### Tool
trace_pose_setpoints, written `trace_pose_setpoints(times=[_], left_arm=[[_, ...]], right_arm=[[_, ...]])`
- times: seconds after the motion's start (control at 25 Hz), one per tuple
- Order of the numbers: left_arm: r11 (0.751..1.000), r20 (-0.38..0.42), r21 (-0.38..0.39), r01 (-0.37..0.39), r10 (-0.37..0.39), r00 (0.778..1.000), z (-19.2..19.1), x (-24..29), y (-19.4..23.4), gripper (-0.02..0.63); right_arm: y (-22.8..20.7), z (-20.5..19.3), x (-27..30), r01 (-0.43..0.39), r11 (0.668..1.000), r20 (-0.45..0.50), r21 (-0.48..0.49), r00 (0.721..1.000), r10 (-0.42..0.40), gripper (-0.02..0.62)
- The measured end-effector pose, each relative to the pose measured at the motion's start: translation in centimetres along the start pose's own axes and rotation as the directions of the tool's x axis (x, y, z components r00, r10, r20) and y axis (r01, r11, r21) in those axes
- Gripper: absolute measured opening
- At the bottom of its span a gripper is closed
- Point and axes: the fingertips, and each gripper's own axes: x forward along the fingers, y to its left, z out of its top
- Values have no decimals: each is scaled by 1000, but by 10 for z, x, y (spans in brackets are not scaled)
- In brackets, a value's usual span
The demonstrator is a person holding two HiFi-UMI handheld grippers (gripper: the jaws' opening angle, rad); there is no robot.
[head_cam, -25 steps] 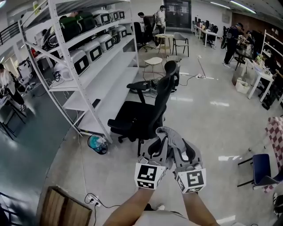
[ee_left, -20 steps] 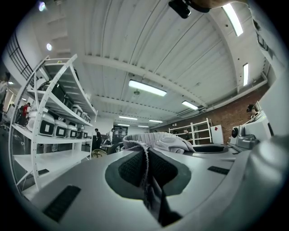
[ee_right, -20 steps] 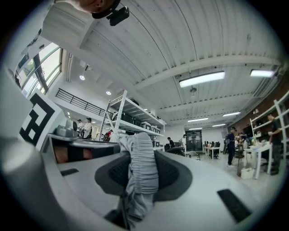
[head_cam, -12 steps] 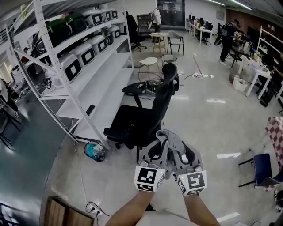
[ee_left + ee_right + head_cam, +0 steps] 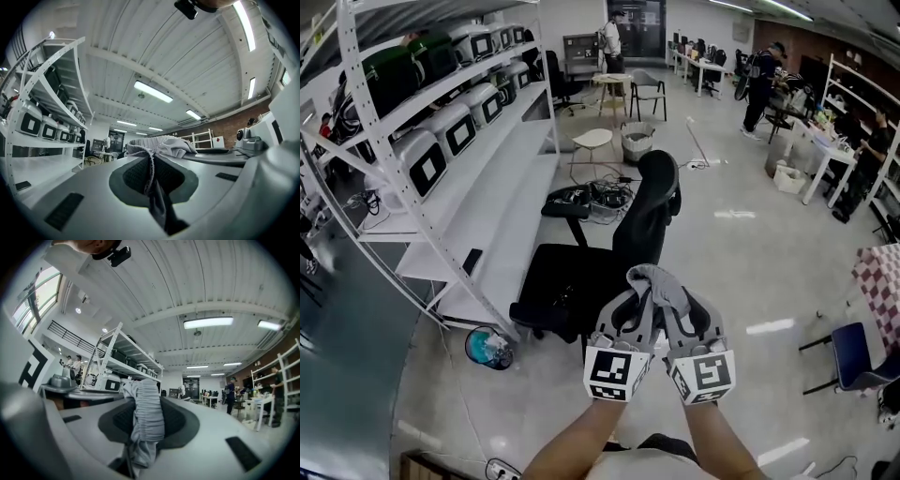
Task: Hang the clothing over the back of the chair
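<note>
A grey piece of clothing (image 5: 661, 284) is bunched between my two grippers, held up in front of me. My left gripper (image 5: 630, 309) is shut on a thin edge of the cloth (image 5: 152, 173). Its thick ribbed band (image 5: 146, 420) is clamped in my right gripper (image 5: 686, 311). The black office chair (image 5: 600, 258) stands just beyond and below the grippers, its tall back (image 5: 649, 211) towards me on the right and its seat (image 5: 558, 281) on the left. The cloth is apart from the chair, near its back.
A long white shelving rack (image 5: 441, 159) with boxes runs along the left. A teal bin (image 5: 490, 348) lies on the floor by the chair base. A blue chair (image 5: 855, 361) is at the right edge. Tables, stools and people stand farther back.
I have walked forward with both grippers and the cloth held the same way. The chair has come closer and now sits right under the grippers. The grips have not changed.
</note>
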Motion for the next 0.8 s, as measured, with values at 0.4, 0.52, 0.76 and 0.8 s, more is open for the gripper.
trace_pose_setpoints(times=[0.4, 0.52, 0.76, 0.8], left_arm=[[998, 2, 12, 63, -63, 998, -6, 68, 14, 31], [998, -5, 25, 66, -66, 998, -13, 92, 18, 31], [997, 58, 71, 11, -15, 998, 21, 148, 37, 31], [997, 66, 76, -7, 2, 998, 26, 159, 41, 31]], right_arm=[[-44, -2, 45, 38, 999, 7, 13, 999, -38, 120], [-62, -5, 65, 15, 1000, 18, 27, 1000, -16, 120], [-105, 16, 109, -95, 994, 100, 60, 991, 89, 120], [-112, 16, 115, -109, 992, 105, 68, 989, 101, 121]])
